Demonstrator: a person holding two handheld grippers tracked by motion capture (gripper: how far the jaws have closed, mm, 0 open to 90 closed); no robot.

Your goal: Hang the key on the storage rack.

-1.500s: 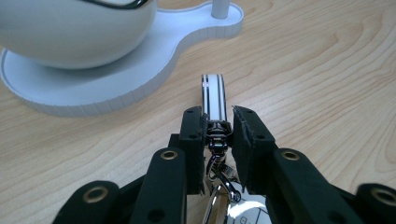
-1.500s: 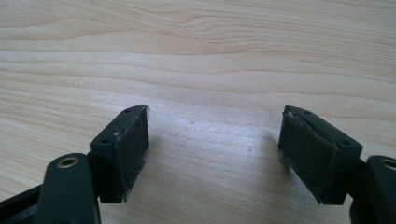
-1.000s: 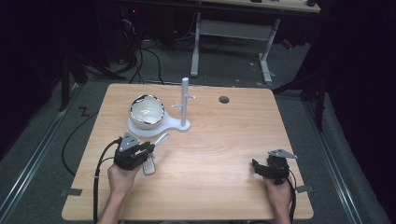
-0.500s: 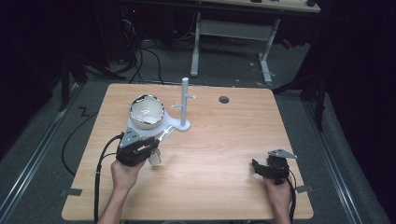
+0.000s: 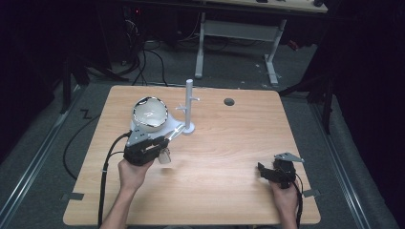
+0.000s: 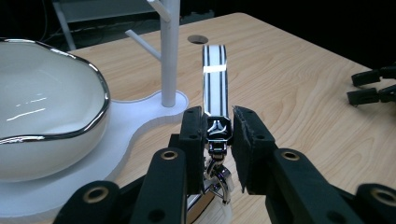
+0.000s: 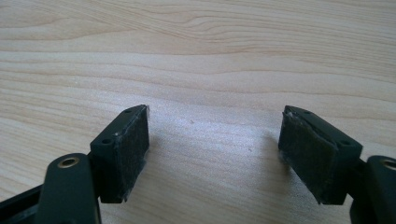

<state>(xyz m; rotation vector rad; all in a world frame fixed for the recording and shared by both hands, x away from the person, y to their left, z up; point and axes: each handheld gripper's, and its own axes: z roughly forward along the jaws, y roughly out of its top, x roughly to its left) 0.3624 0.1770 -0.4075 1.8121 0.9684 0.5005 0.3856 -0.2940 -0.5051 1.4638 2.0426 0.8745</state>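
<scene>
Two tongs: left tongs (image 6: 218, 135) are being kept clamped on a striped strap (image 6: 215, 79); right tongs (image 7: 215, 154) are being held wide apart, empty.
Room: bare table (image 5: 229, 143) is being left between them.
Bowl (image 5: 150, 113): nothing is being held inside.

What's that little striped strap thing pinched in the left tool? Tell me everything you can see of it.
The striped strap is a short loop of white webbing with dark stripes running along it, looking like fabric with a glossy sheen near its top. It stands upright and ends below in a silver metal clasp, with more shiny hardware hanging under that. The left gripper holds it, jaws closed on the clasp. It rises beside the white peg stand, not touching it.
</scene>
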